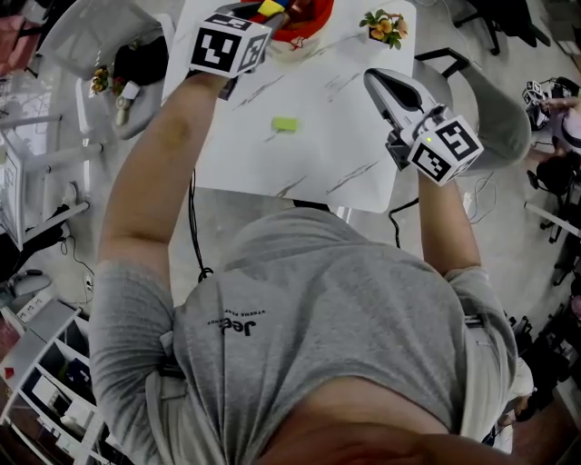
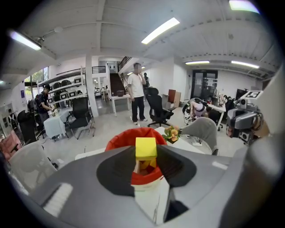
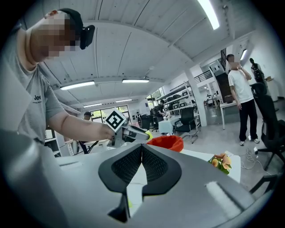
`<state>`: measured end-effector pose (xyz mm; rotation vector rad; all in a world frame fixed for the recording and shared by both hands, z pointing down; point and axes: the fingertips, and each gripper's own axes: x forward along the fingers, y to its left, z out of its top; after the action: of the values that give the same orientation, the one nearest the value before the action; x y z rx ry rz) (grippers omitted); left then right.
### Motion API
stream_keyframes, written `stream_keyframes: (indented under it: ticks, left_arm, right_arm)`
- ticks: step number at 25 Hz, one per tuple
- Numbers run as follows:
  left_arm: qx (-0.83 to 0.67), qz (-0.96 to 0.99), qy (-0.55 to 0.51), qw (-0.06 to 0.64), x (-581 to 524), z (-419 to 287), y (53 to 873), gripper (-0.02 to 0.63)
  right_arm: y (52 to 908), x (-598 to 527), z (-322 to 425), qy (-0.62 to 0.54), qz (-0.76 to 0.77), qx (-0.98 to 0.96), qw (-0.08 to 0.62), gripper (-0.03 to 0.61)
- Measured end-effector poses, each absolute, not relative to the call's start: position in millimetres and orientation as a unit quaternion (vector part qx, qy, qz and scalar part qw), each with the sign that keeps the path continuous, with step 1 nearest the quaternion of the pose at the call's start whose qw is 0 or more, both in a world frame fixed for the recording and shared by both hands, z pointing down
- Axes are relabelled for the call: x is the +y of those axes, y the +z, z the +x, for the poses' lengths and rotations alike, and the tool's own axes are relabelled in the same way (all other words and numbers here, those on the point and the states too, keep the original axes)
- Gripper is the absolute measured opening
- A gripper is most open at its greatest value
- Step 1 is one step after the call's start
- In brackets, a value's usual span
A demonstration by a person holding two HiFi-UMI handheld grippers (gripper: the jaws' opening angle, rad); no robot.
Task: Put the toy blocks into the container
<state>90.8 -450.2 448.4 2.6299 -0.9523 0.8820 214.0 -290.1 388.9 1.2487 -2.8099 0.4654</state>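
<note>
The left tool [image 2: 145, 156] grips a yellow block [image 2: 146, 146] between its jaws, at the red container [image 2: 119, 139] seen at the top centre of the head view. The right tool [image 3: 142, 147] is pressed closed with nothing in it. A green block [image 1: 284, 123] lies mid-frame on the white table [image 1: 349, 154].

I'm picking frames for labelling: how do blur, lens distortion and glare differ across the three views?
Head view: even light, little bending, white table and green block crisp. Left gripper view: strong fisheye, dark corners, ceiling light blown out, yellow block sharp, near fingers soft. Right gripper view: same fisheye, ceiling strip glaring.
</note>
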Motion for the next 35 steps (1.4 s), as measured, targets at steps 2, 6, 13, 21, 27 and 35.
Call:
stream_keyframes:
  ticks: [2,6,13,21,27,35]
  left_arm:
    - [-0.324,0.889,0.306,0.104,-464.1,94.1,454.4,0.196]
    - [-0.33,0.884,0.315,0.105,-489.9,97.4,465.9,0.196]
    - [-0.356,0.874,0.315,0.099,-531.5,93.9,475.7,0.324]
    - [-0.329,0.906,0.25,0.088,-500.2,89.5,435.1,0.337]
    - [-0.269,0.934,0.227,0.059,-434.0,88.7,421.6,0.337]
    - [-0.148,0.946,0.284,0.038,-331.3,97.5,489.6,0.337]
  right_arm:
    - [390.8,-299.0,216.5,0.153,0.403,-0.902,0.012,0.005]
    - [395.1,-311.9,219.1,0.157,0.403,-0.901,0.023,0.005]
    - [407.5,-324.3,223.5,0.17,0.404,-0.898,0.027,0.005]
    - [405.7,-323.3,222.4,0.172,0.4,-0.9,0.028,0.005]
    - [396.2,-320.5,213.7,0.166,0.39,-0.906,0.026,0.005]
    - [400.0,-311.3,204.0,0.168,0.378,-0.91,0.028,0.005]
